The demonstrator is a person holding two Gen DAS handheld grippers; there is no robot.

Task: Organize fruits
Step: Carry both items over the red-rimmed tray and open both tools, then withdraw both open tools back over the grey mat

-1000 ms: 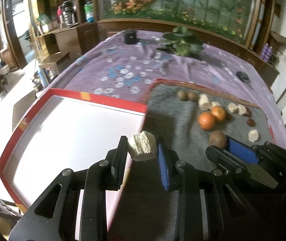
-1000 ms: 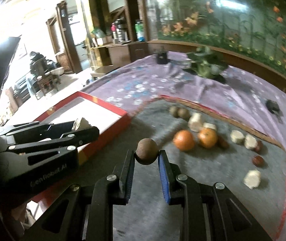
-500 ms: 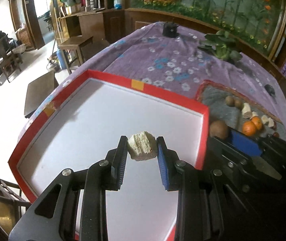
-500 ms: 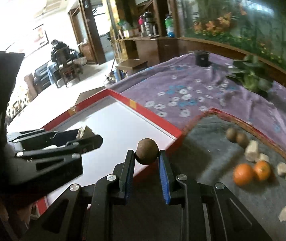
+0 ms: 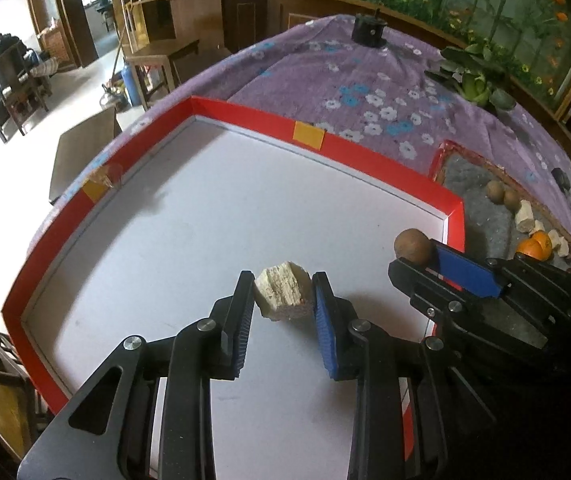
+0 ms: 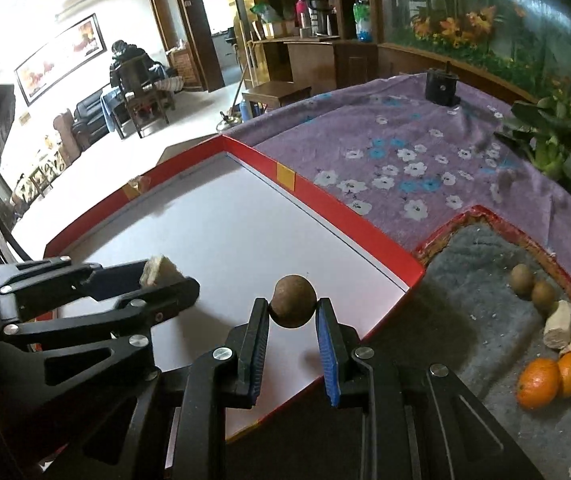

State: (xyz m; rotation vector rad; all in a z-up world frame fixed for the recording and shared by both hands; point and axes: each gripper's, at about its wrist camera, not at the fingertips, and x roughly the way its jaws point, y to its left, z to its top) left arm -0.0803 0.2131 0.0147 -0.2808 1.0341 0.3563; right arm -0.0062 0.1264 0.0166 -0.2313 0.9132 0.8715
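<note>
My left gripper [image 5: 284,294] is shut on a pale fibrous fruit chunk [image 5: 283,295] and holds it just above the white floor of the red-rimmed tray [image 5: 365,160]. My right gripper [image 6: 292,312] is shut on a round brown fruit [image 6: 294,301] over the tray's right part; the fruit also shows in the left wrist view [image 5: 413,244]. The left gripper with its chunk [image 6: 158,270] shows at the left of the right wrist view. The tray [image 6: 349,216] holds no loose fruit that I can see.
A grey mat [image 6: 481,292] to the right holds two oranges [image 6: 538,382], two brown kiwis [image 6: 532,285] and several pale chunks [image 6: 558,325]. The table has a purple flowered cloth [image 6: 405,148]. A black object [image 6: 440,87] and a green plant [image 6: 553,148] stand at the back.
Both grippers have moved left from over the grey mat to over the white tray, each still holding its fruit, and have come lower toward the tray floor.
</note>
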